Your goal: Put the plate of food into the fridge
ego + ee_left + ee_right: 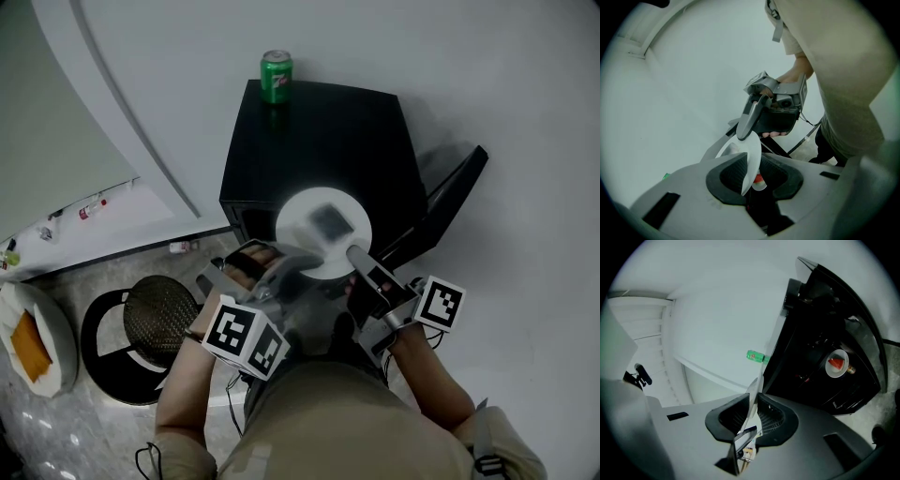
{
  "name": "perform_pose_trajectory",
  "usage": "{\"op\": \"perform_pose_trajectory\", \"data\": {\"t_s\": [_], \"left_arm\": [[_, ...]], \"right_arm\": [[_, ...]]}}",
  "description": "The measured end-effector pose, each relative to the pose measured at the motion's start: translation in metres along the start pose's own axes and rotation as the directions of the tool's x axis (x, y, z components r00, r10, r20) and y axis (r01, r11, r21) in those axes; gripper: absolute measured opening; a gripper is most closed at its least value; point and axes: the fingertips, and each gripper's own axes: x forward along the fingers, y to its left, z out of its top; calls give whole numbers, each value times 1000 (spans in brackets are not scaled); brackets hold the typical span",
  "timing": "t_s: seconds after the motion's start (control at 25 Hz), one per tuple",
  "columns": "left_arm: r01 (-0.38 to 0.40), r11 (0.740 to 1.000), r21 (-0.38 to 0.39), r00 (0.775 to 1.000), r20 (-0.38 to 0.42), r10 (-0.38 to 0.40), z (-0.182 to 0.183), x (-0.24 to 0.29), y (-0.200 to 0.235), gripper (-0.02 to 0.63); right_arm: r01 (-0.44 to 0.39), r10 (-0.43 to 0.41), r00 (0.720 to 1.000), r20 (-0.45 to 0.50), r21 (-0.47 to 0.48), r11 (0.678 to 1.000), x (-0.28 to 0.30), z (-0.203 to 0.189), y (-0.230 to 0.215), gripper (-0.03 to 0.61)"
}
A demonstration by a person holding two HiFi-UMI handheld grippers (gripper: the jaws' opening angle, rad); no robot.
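The plate (323, 228) is pinched at its rim by the left gripper (284, 266) at 8 o'clock and the right gripper (355, 256) at 4; the fridge (328, 131) lies open at 12.

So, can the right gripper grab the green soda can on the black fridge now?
Probably not: the right gripper is clamped on the round white plate, shared with the left gripper. The can itself stands unobstructed.

No print is legible anywhere; the label on the green can (276, 76) is too small to read.
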Motion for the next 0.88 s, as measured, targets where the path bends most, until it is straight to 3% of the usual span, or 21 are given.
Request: {"op": "perform_pose_trajectory", "data": {"t_s": [0.24,0.88], "left_arm": [[3,1000,17,999,33,-4,14,-23,-23,86],[10,1000,3,1000,18,-10,35,-11,-42,87]], "right_arm": [[1,-1,999,34,-6,1000,-22,-26,14,61],[-16,15,999,35,26,1000,-51,-25,6,58]]}}
